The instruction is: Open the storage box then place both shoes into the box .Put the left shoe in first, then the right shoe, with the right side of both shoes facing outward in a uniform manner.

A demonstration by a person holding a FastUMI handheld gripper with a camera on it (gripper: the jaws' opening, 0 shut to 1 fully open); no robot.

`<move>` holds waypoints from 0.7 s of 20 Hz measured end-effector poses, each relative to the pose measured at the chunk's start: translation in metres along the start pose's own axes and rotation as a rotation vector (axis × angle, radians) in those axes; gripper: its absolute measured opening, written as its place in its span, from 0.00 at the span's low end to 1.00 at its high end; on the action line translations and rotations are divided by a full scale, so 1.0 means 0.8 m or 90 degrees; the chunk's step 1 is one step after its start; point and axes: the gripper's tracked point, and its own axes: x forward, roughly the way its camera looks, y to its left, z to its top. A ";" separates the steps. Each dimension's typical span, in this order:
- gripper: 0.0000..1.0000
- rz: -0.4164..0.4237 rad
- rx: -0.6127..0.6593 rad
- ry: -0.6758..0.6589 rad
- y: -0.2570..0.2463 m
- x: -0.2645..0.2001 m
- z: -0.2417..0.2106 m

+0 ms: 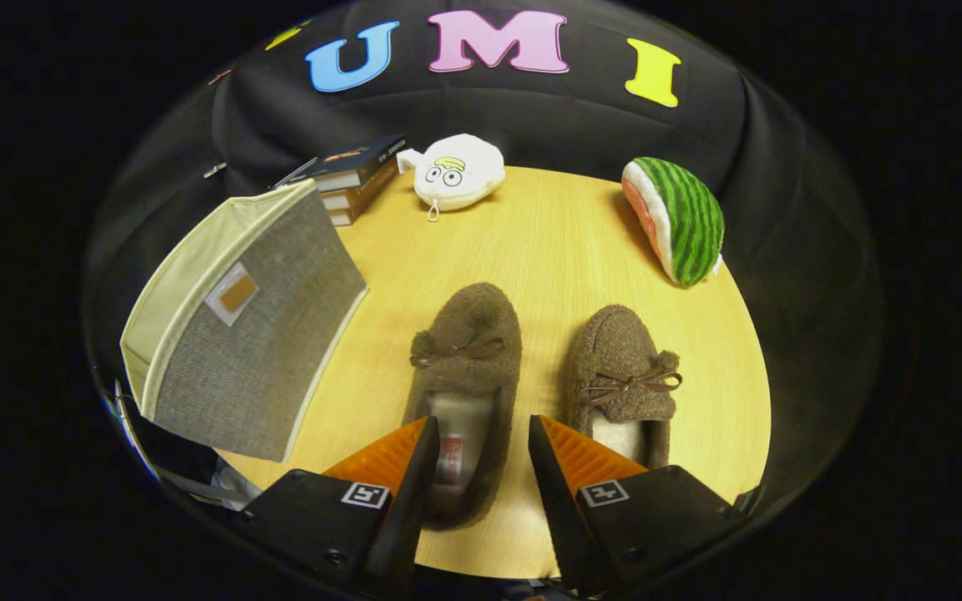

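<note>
Two brown fuzzy shoes with bow laces lie side by side on the wooden table [556,250], toes pointing away from me. The left shoe [471,334] has its heel end between my fingers, with its pale insole showing beside one fingertip [422,438]. The right shoe [619,355] lies just right of the other fingertip [541,434]. My gripper [482,421] is open around the left shoe's heel part, not pressing on it. The storage box [255,351], grey fabric with a cream lining and a small label, stands to the left of the shoes at the table's edge.
A stack of books [356,179] lies beyond the box. A white plush toy [456,171] sits at the table's far edge. A watermelon-slice plush [681,217] rests at the far right. Bare tabletop lies between the shoes and the toys.
</note>
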 end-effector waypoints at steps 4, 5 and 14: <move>0.59 -0.007 0.029 0.019 -0.010 0.037 0.003; 0.55 -0.010 0.035 0.022 -0.012 0.044 0.005; 0.07 -0.015 0.082 0.037 -0.012 0.050 0.014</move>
